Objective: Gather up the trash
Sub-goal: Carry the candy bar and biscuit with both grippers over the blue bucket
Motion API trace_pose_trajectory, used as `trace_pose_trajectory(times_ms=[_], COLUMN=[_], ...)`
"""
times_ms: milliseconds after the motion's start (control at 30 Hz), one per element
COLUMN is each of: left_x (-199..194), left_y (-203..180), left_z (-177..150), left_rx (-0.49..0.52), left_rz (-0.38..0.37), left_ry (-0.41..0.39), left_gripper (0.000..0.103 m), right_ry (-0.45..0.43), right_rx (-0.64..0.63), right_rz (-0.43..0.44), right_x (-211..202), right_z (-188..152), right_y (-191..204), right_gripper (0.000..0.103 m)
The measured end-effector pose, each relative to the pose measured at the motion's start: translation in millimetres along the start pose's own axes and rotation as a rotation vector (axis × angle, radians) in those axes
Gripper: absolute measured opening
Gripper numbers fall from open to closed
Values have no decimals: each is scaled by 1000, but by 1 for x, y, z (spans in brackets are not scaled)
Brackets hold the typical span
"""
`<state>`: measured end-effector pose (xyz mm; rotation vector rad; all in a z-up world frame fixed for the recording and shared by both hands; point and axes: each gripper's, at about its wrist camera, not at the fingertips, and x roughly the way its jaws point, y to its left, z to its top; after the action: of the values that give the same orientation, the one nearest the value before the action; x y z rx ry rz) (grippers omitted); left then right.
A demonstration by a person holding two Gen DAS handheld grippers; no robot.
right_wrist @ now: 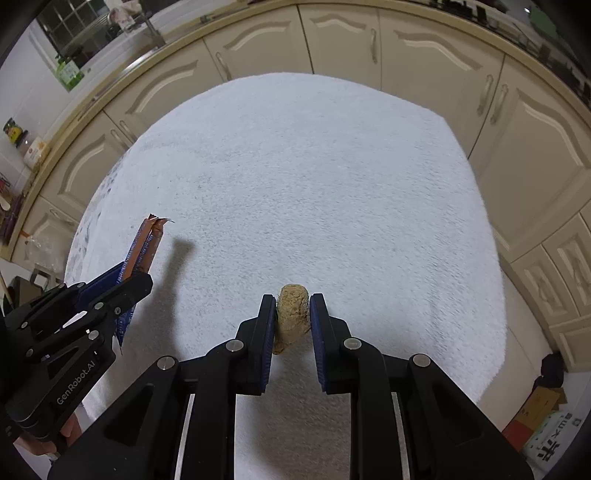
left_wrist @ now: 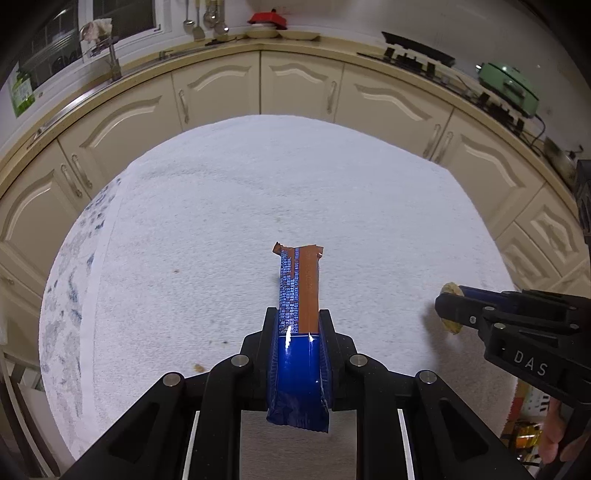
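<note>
A: What is held?
B: A blue wrapper is clamped in the left gripper; a tan crumb lump is pinched in the right gripper, both above the white cloth.
A: What is left?
B: No bin is seen; dropping is judged pending.

We are looking over a surface draped in white towelling, with cream cabinet doors curving behind it. A window is sitting above the counter, and ladles are hanging on the wall.
</note>
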<state>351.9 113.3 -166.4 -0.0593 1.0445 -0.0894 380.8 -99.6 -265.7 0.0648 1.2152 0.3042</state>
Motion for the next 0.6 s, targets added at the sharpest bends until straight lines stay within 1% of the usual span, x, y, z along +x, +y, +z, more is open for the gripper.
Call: trace_pose_trajectory(times_ms=[167,233,467,600], left_x=[-3,-4,-4,-5], left_y=[-26,-40,-90,-129], left_z=[2,4,4,2], left_rx=[52,72,165,231], left_rz=[-19,-38,-79,-112], left_ry=[0,0,7,8], left_gripper=[16,16,16,16], right_ry=[-26,-36,-67,-84], right_rx=[35,53,155,219], right_rz=[-12,-17,-45,-66], right_x=[-17,-23,-49,-65], right_z=[-10,-14,-39,-57], right_y=[-21,-30,-83,-116], right_gripper=[19,19,19,19])
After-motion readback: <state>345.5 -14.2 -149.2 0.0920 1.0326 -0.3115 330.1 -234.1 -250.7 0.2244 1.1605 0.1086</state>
